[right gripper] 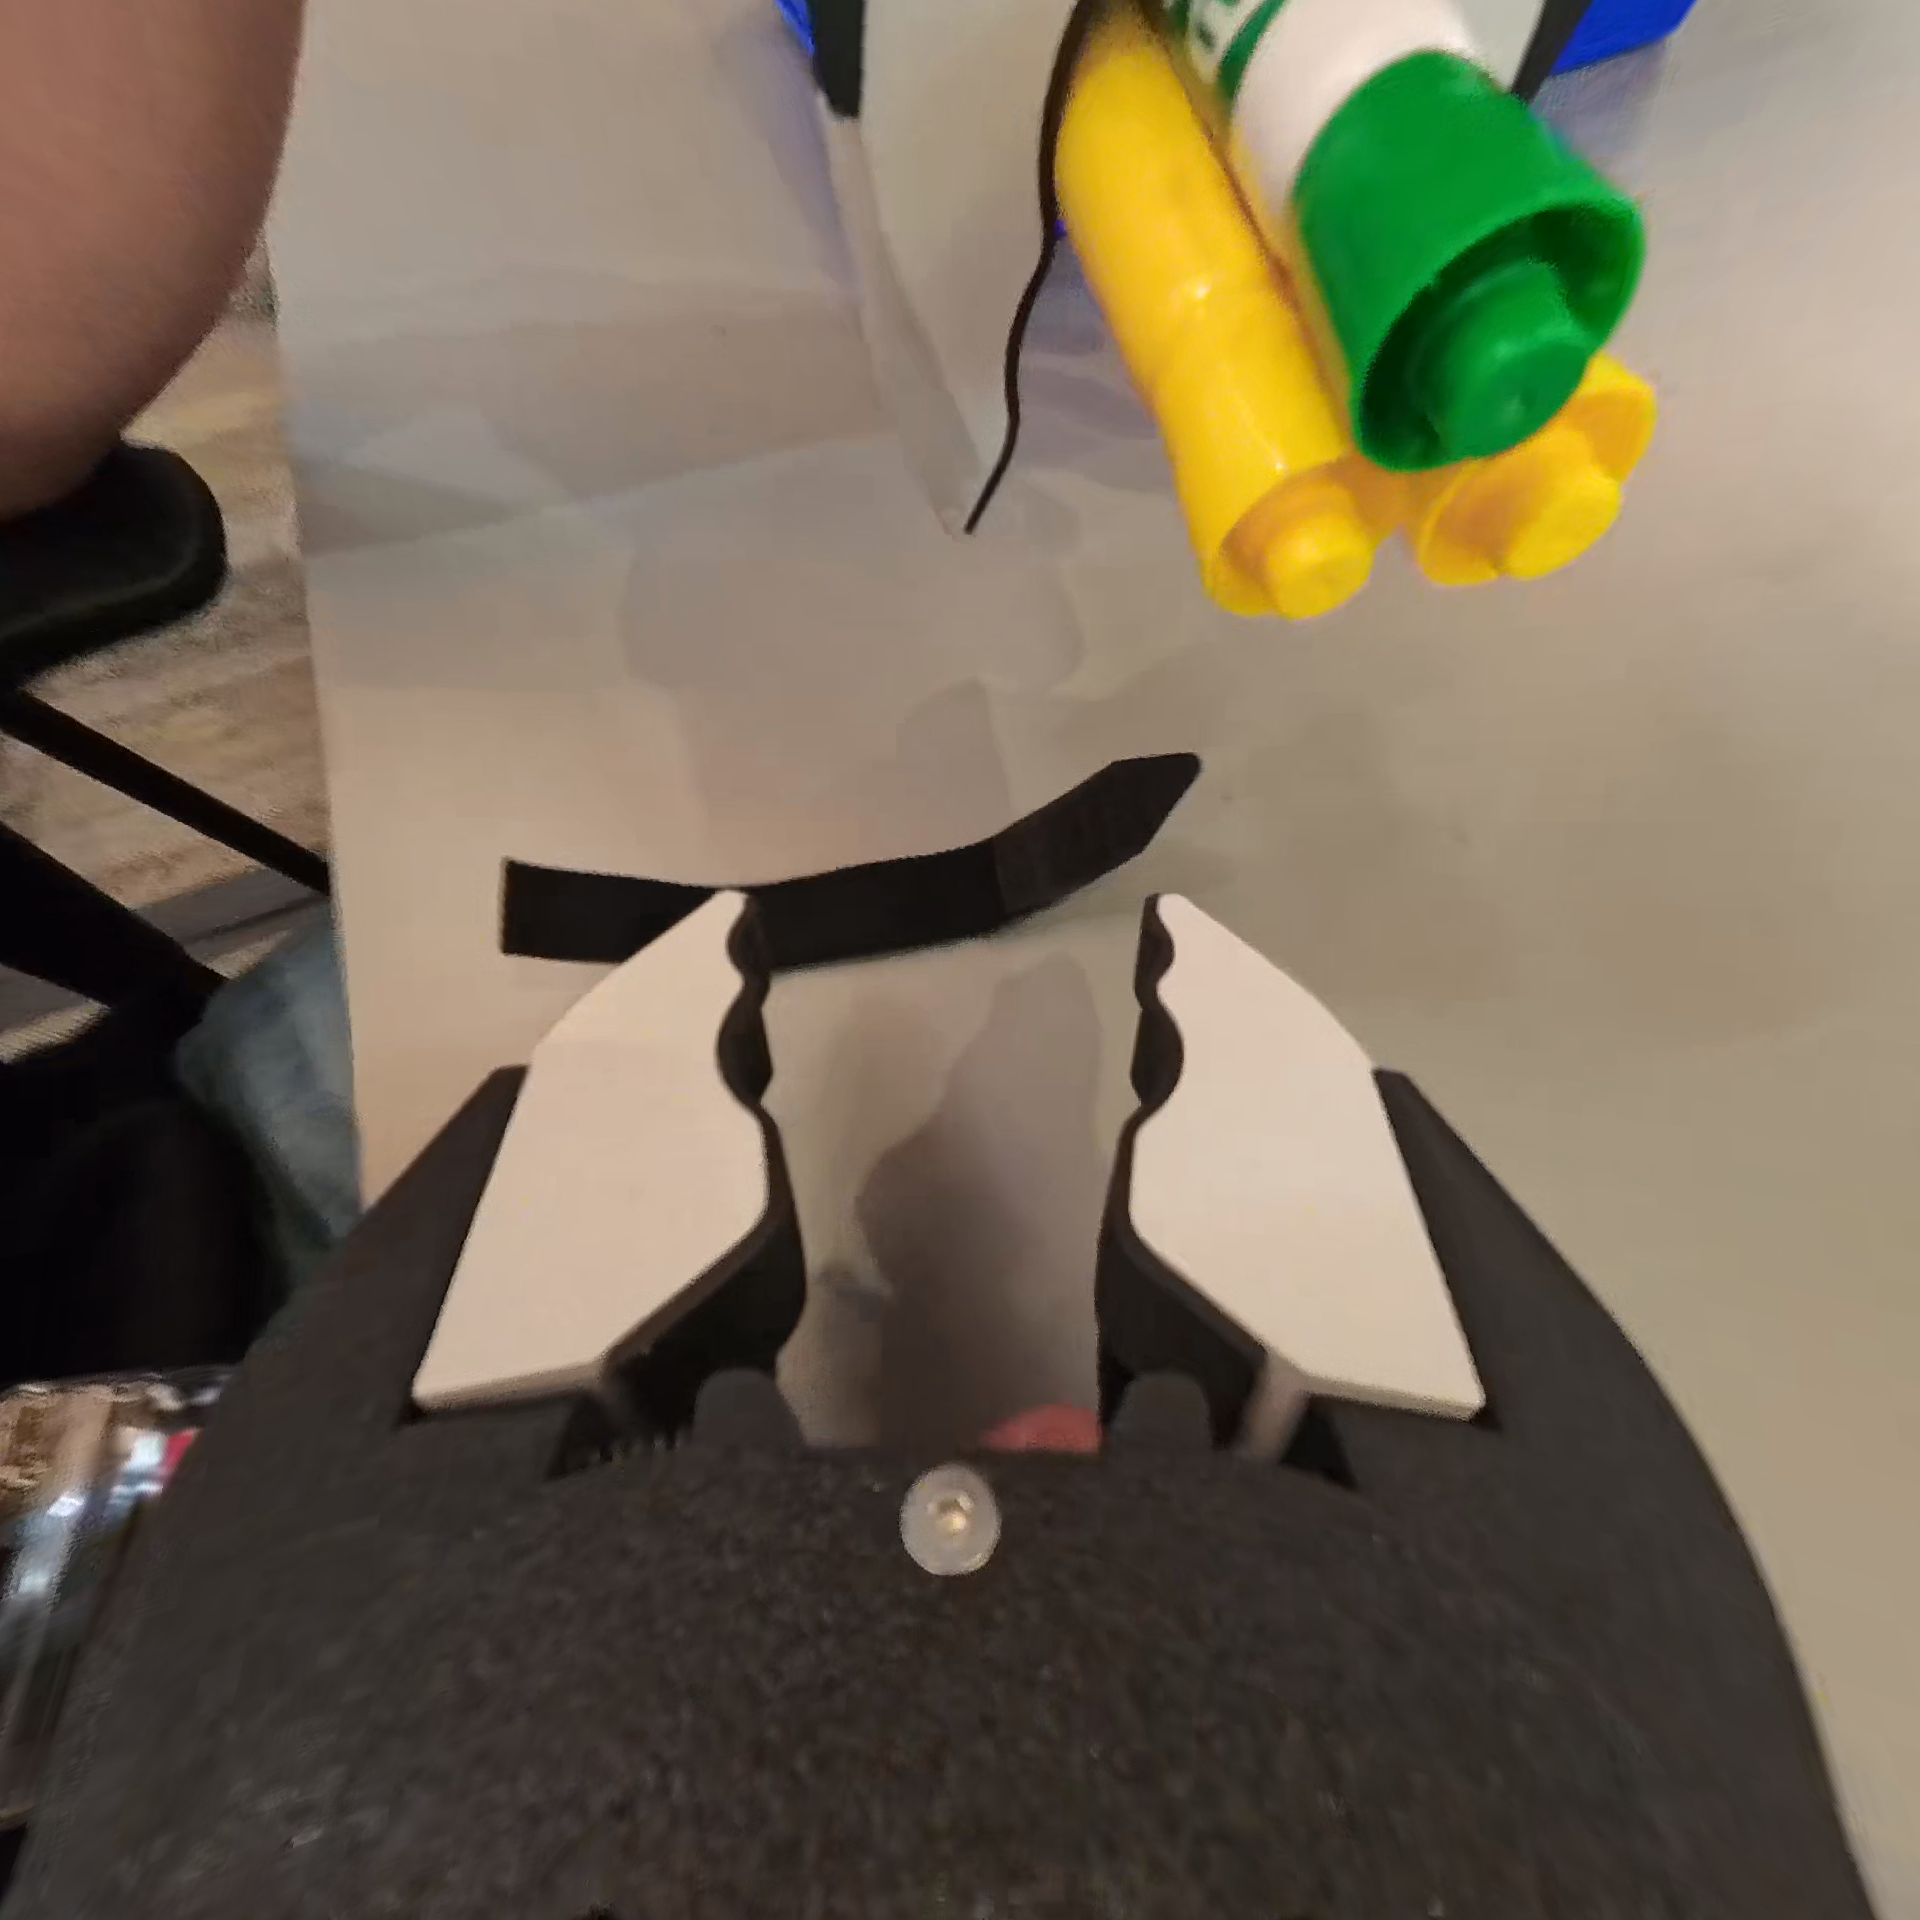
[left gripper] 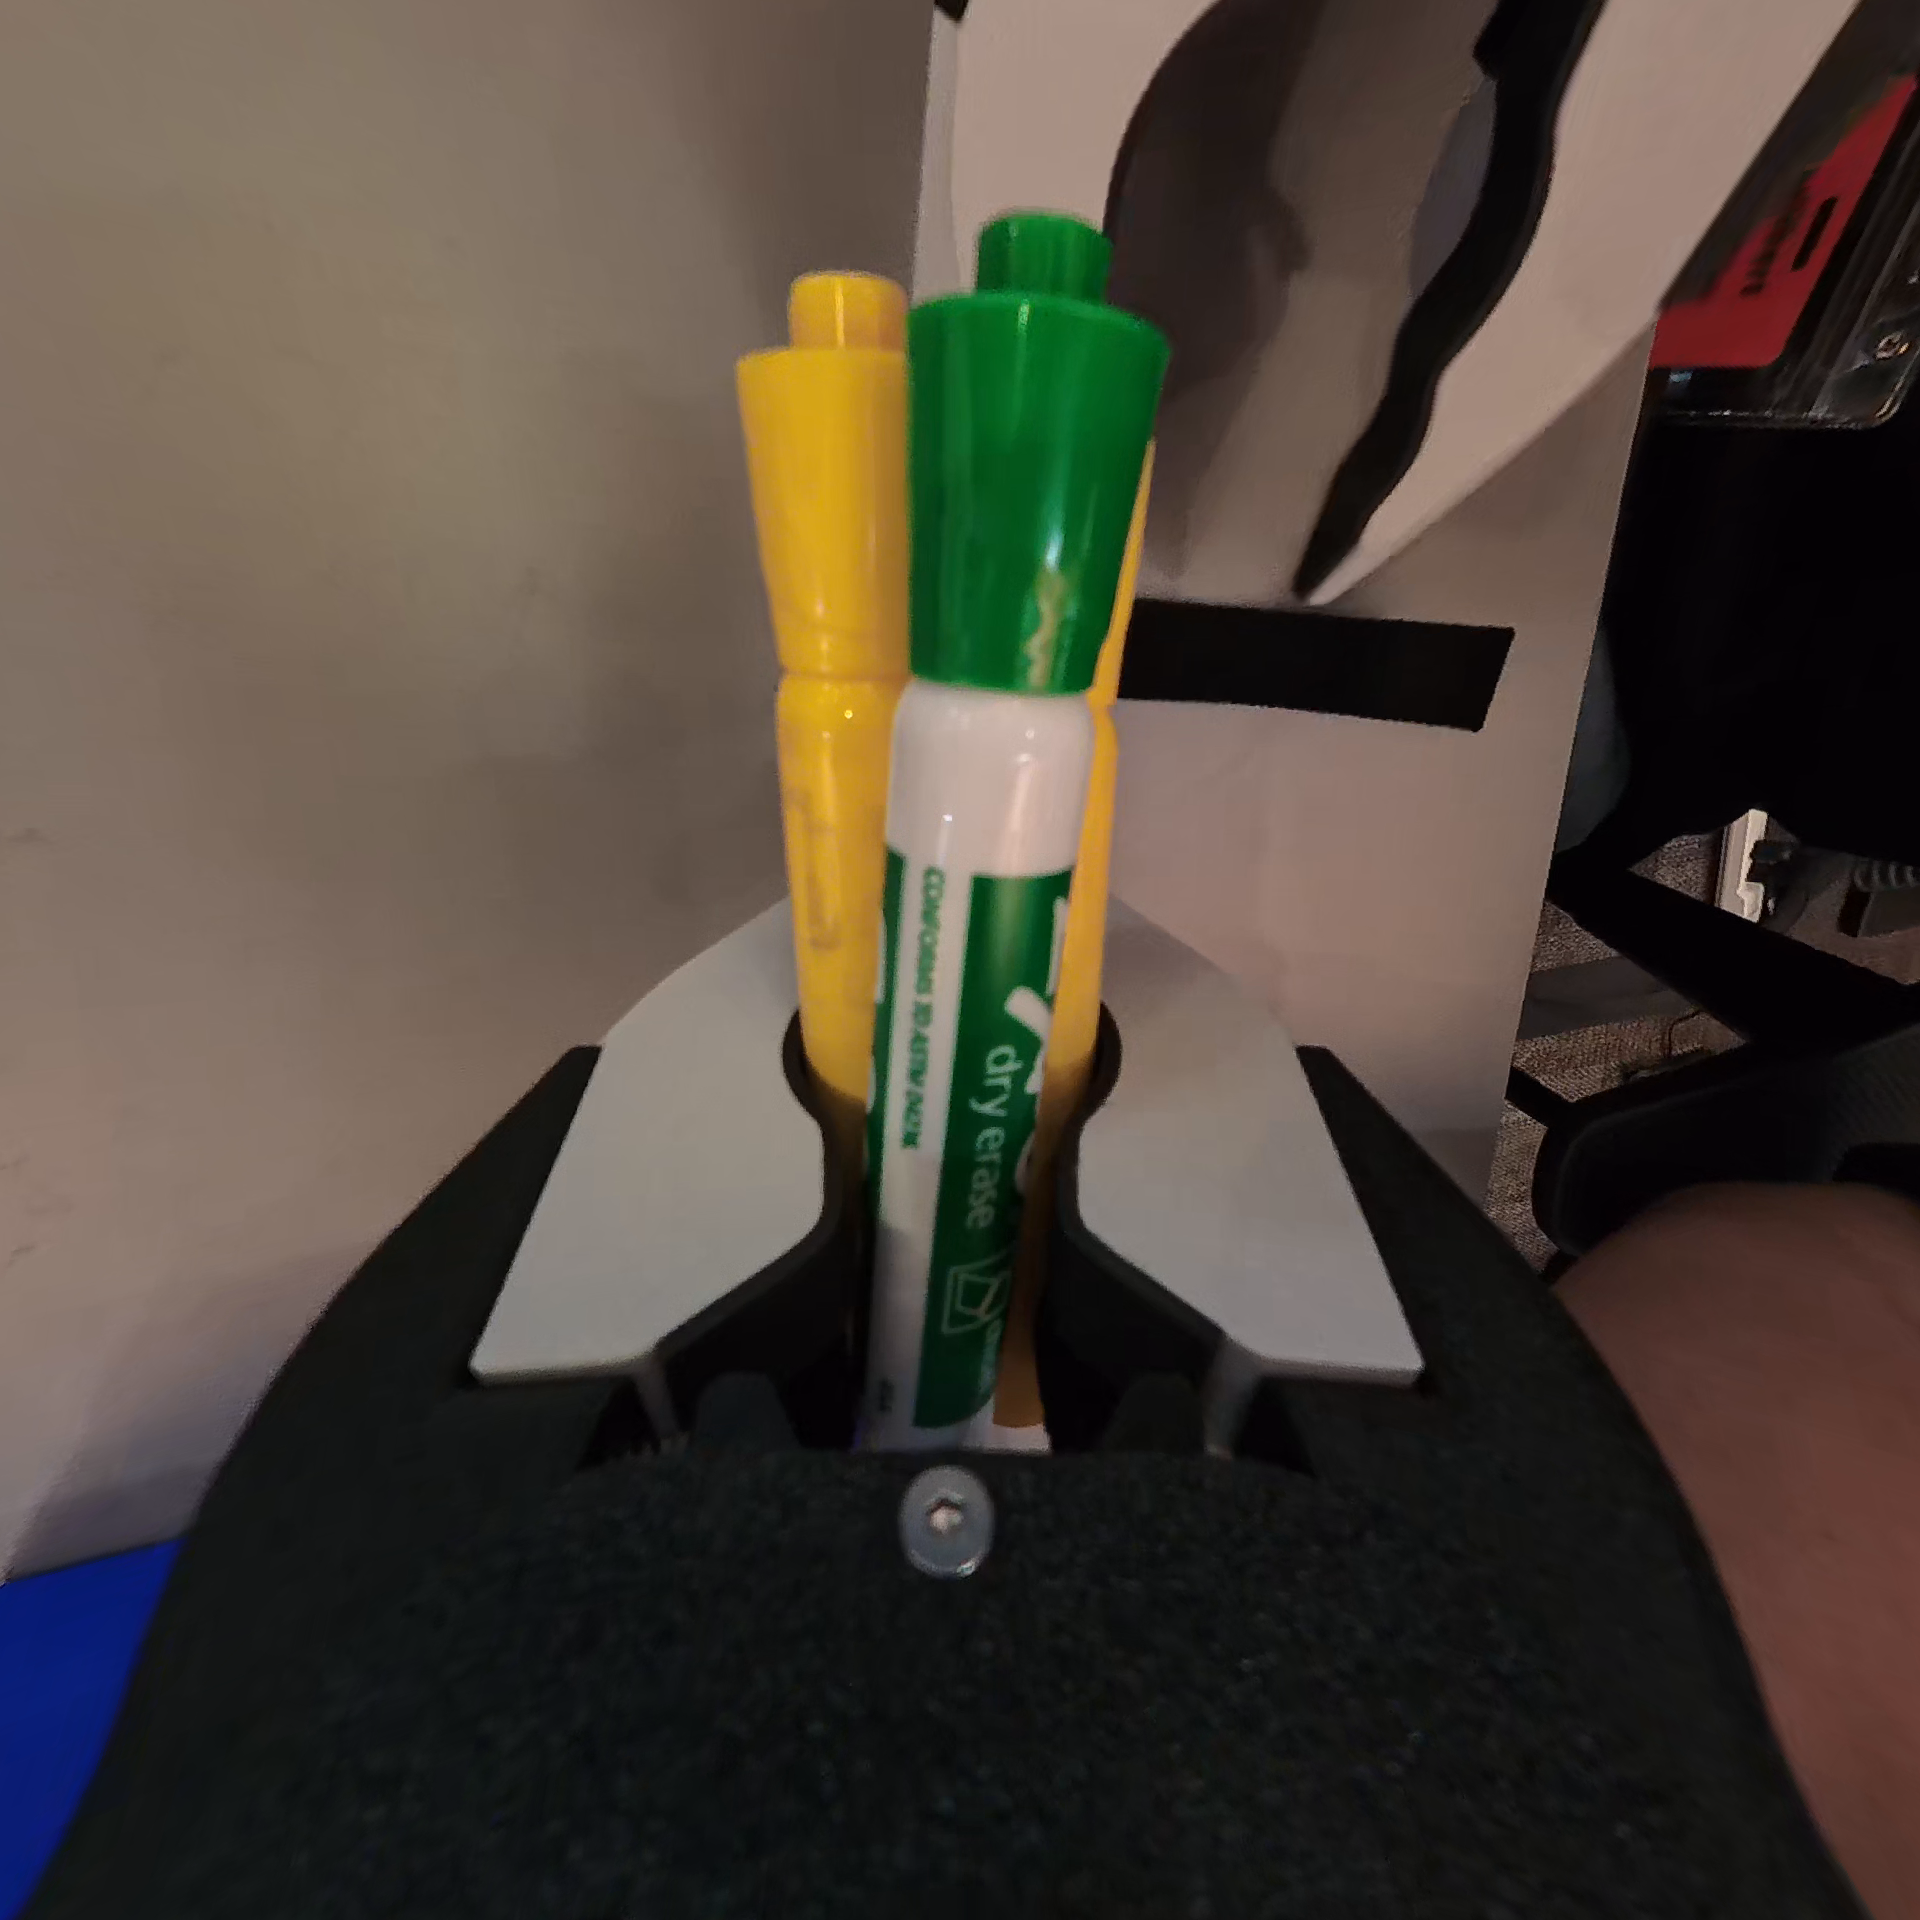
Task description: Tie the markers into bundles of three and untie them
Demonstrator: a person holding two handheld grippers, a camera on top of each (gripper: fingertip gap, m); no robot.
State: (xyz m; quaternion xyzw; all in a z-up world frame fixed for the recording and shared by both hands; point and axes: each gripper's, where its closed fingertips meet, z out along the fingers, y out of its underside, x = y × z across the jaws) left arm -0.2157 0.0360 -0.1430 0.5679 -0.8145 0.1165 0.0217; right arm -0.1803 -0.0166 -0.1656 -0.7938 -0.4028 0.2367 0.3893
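Yellow and green markers [left gripper: 966, 727], three of them (two yellow, one green), stand clamped together in the left gripper [left gripper: 961, 1091], jaws pinching the barrels low down, caps pointing away from the wrist. In the right wrist view the same markers hang above the white table [right gripper: 1558, 935], caps toward the camera. A black strap [right gripper: 862, 894] lies flat on the table, just beyond the tips of the right gripper [right gripper: 951, 914], whose jaws are spread with nothing between them. A second thin black strip [right gripper: 1023, 343] dangles beside the markers; cannot tell whether it is wrapped round them. Judgement: the step in hand is picking up the loose strap. To do it well, lower the right fingertips onto one end of the strap, not its middle, so a long free tail is left for wrapping. Pinch flat against the table, since the strap is thin and limp and may slide. Left grip should stay firm and level, keeping the three barrels parallel; any slackening could let the round barrels roll apart.
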